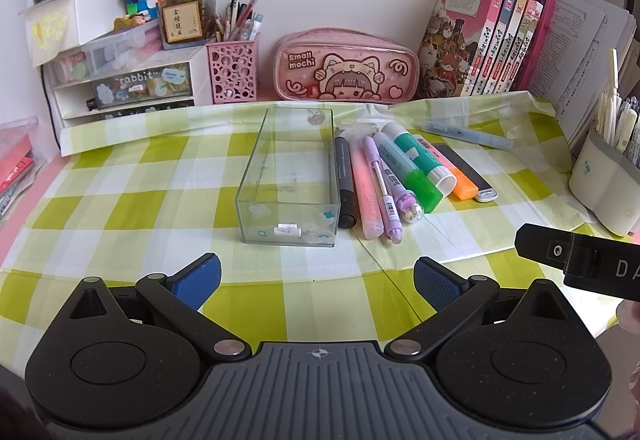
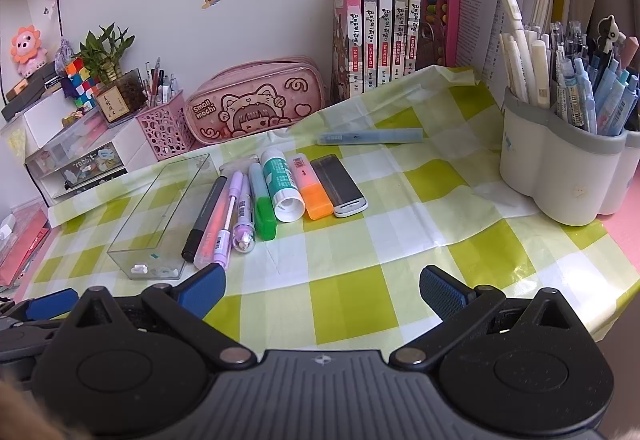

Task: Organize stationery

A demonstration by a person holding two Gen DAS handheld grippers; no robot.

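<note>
A clear plastic box [image 1: 288, 176] [image 2: 160, 216] lies on the green checked cloth with only a small white bit inside. Right beside it lie several pens and markers in a row: a black marker [image 1: 345, 180] [image 2: 204, 216], a pink highlighter [image 1: 366, 192], a purple pen [image 1: 382, 188] [image 2: 228, 224], a green highlighter [image 1: 408, 176] [image 2: 262, 206], a glue stick [image 1: 424, 160] [image 2: 282, 188], an orange highlighter [image 1: 456, 180] [image 2: 312, 192] and a black-and-white eraser case [image 1: 470, 176] [image 2: 340, 188]. A pale blue pen [image 1: 468, 134] [image 2: 372, 137] lies apart, further back. My left gripper [image 1: 316, 278] and right gripper [image 2: 322, 290] hover open and empty near the front edge.
A pink pencil case [image 1: 346, 66] [image 2: 256, 100], a pink pen cup [image 1: 234, 70] [image 2: 164, 132], drawers [image 1: 120, 84] and books [image 1: 480, 40] [image 2: 376, 24] line the wall. A white pen holder [image 2: 560, 176] [image 1: 604, 184] full of pens stands at the right.
</note>
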